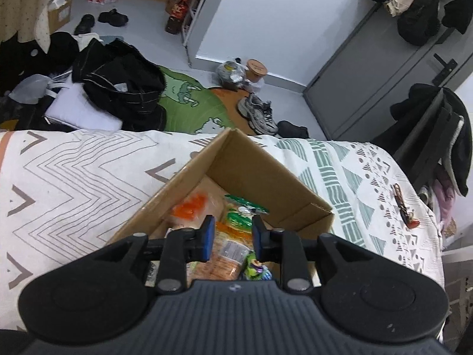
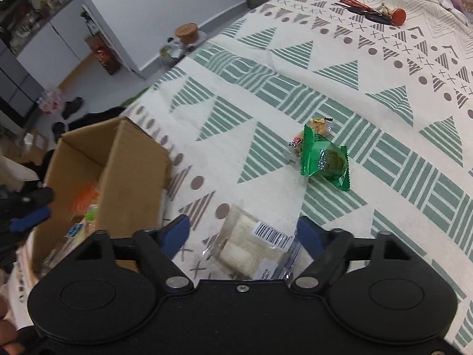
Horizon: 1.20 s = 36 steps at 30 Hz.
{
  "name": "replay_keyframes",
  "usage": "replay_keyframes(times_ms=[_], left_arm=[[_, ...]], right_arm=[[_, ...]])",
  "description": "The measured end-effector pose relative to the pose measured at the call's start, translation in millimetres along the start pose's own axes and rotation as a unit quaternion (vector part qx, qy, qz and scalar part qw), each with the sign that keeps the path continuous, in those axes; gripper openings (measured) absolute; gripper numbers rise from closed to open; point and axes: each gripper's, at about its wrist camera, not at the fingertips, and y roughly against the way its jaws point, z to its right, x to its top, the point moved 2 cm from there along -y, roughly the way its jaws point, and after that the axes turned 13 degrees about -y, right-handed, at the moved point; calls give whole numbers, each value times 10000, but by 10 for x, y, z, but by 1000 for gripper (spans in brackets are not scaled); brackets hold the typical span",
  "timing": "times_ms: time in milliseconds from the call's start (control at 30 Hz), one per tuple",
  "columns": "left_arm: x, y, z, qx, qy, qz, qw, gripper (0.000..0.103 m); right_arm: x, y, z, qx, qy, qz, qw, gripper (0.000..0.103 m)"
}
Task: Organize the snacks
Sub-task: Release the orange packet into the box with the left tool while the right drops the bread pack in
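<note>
An open cardboard box (image 1: 266, 177) sits on the patterned bedspread and holds several snack packets, one orange (image 1: 189, 208) and one green (image 1: 241, 217). My left gripper (image 1: 233, 236) hangs open just above the box with nothing between its blue pads. In the right wrist view the same box (image 2: 133, 171) lies at the left. My right gripper (image 2: 244, 233) is open over a clear-wrapped white snack with a barcode label (image 2: 251, 248). Farther off lie a green packet (image 2: 325, 159) and a small tan snack (image 2: 317, 128) behind it.
A set of keys with a red fob (image 2: 375, 11) rests near the bed's far corner. Beyond the bed edge are clothes (image 1: 118, 85), shoes (image 1: 260, 112) and a grey door (image 1: 384, 74). Bare bedspread (image 2: 384, 118) stretches right of the snacks.
</note>
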Motion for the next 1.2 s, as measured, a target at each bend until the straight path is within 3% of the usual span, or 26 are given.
replay_keyframes(times_ms=[233,300,333,367,467,700,1067,1200], left_arm=[[20,45,-27,-157,1,-45,9999,32],[48,70,-50,-151,-1,-49,9999,34],[68,82,-62,-139,-2,-42,9999,39],[86,95,-77,-116,-6,-28,9999,41],[131,140,-147,-12,-29,18,10000,44],[154,195,-357,86,40,11,10000,46],[164,288,-530,91,2,-82,9999,47],[209,350,-596,177,-64,-114,9998,52]], right_arm=[[-73,-352,-105,-648,70,64,9979,86],[-137,-456,-111,-761,64,-77,9971,55],[-171,-480,-109,-776,15,-67,9970,52],[-194,-474,-131,-827,73,35,9965,40],[-218,-424,-188,-840,56,146,9963,33],[-195,-182,-248,-573,-72,410,9975,28],[64,460,-569,439,-222,1109,9926,28],[127,574,-759,837,-168,1221,9888,28]])
